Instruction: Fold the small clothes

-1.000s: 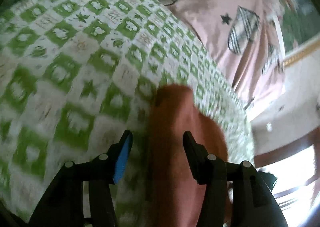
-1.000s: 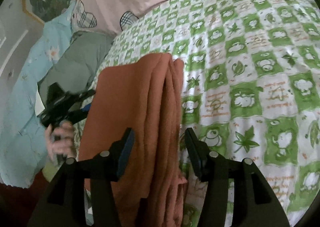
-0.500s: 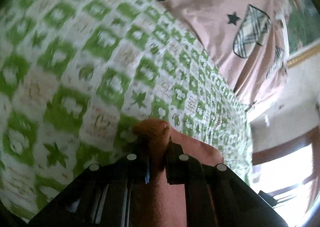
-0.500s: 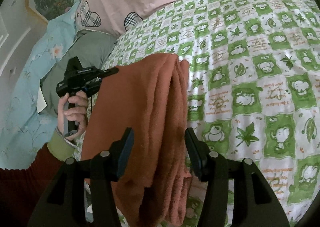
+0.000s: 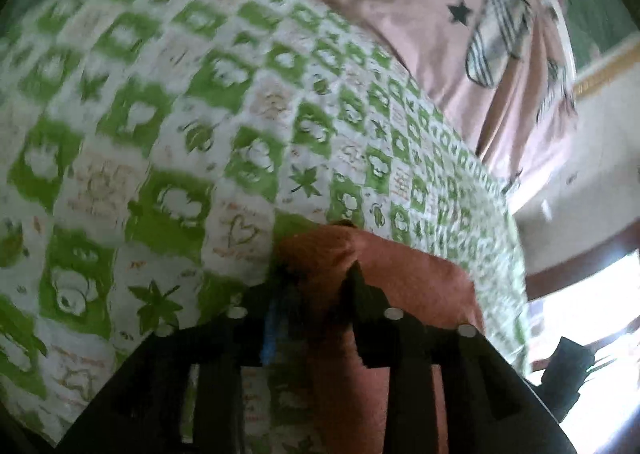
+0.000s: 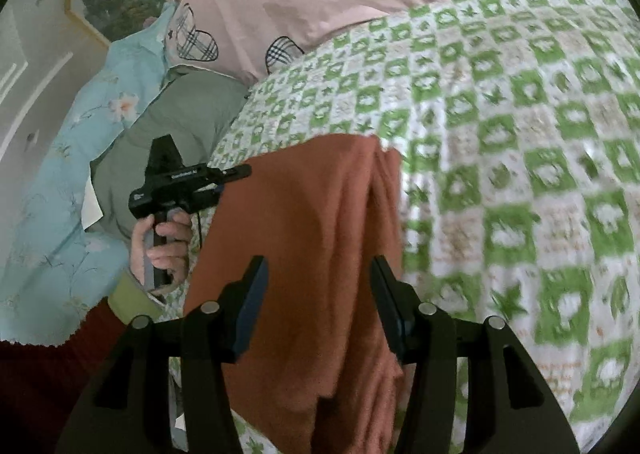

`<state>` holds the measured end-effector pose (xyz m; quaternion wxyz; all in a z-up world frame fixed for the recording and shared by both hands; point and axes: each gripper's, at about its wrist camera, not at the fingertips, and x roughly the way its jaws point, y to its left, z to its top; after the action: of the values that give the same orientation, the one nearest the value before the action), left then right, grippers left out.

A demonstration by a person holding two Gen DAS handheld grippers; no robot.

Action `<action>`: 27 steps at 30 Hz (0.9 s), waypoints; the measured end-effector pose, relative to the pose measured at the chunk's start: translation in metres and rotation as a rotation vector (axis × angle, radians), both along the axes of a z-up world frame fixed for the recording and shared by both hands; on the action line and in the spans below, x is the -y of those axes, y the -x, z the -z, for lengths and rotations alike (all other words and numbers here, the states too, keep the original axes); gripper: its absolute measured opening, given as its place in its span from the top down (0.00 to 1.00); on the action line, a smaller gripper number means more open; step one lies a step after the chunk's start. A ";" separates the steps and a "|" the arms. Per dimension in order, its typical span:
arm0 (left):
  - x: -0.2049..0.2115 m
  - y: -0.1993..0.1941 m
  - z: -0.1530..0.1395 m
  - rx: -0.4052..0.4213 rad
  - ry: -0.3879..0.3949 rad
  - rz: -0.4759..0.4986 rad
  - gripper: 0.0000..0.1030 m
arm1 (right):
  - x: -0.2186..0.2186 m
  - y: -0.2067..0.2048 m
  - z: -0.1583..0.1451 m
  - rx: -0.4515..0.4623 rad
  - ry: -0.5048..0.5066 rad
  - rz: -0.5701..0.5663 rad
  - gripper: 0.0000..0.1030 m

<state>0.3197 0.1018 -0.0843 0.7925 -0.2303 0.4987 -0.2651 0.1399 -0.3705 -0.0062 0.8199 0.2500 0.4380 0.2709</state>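
the rust-orange garment (image 6: 304, 254) lies folded lengthwise on the bed, on the green-and-white checked sheet (image 6: 520, 158), with a fold line running along its right part. in the left wrist view its near corner (image 5: 320, 254) sits between the two fingers of the left tool (image 5: 316, 278), which are drawn close together with the cloth bunched between them; that view is blurred. the right tool (image 6: 318, 286) hovers over the lower part of the garment with its fingers spread wide, holding nothing. in the right wrist view the left tool (image 6: 188, 182) meets the garment's left edge, gripped by the person's left hand (image 6: 162, 242). a pink pillow (image 6: 312, 6) with plaid hearts lies at the head of the bed, beside a light blue floral cloth (image 6: 60, 174).
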 end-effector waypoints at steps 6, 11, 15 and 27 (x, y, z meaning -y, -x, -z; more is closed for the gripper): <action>0.000 0.008 -0.006 0.006 0.042 -0.007 0.59 | -0.021 -0.029 0.015 -0.074 0.043 -0.033 0.50; -0.002 0.010 -0.003 -0.018 0.049 -0.016 0.57 | -0.016 -0.037 0.021 -0.081 -0.059 -0.017 0.89; 0.001 0.008 -0.004 -0.016 0.057 -0.004 0.51 | 0.003 -0.020 0.001 -0.002 -0.084 0.021 0.89; 0.026 -0.010 -0.019 0.067 0.003 -0.004 0.94 | 0.007 -0.019 0.045 -0.111 -0.033 0.001 0.89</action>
<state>0.3294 0.0759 -0.0648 0.8088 -0.2234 0.4712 -0.2719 0.1593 -0.3780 -0.0514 0.7902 0.2783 0.4783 0.2633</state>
